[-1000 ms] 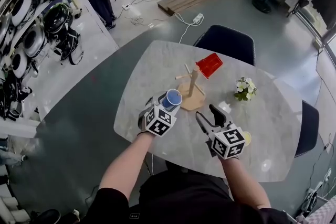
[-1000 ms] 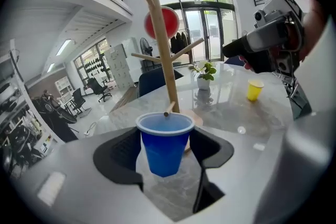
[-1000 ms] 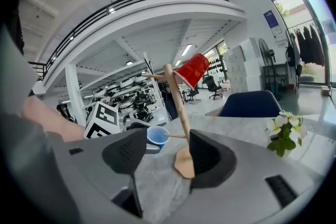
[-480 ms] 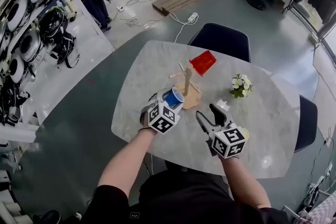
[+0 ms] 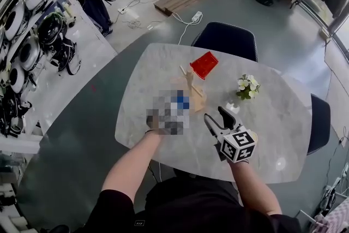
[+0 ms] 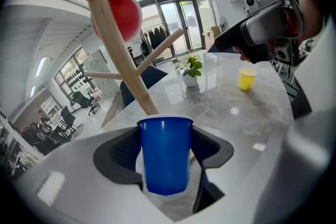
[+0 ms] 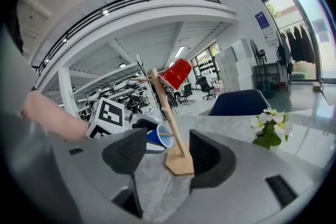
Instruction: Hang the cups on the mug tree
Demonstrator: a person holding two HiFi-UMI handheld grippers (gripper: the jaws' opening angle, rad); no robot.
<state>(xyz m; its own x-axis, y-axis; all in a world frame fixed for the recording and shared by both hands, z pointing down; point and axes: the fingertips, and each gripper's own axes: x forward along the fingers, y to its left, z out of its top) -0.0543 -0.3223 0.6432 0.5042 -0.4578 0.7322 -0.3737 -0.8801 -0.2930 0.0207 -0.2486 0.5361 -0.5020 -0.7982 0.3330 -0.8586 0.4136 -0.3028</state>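
My left gripper (image 6: 167, 136) clenched the blue cup (image 6: 164, 157), mouth toward the mug tree (image 6: 127, 60) near the table's (image 5: 272, 133) middle; my right gripper (image 7: 167, 155) gaped empty by the near edge

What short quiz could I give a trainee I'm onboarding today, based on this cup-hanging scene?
1. True or false: the red cup already hangs on the mug tree.
2. Pick one: the left gripper is shut on A) the blue cup, B) a flower pot, C) nothing.
3. Fill the blank: the right gripper has its jaws ___, with nothing held between them.

Key: 1 true. 2 A. 3 open.
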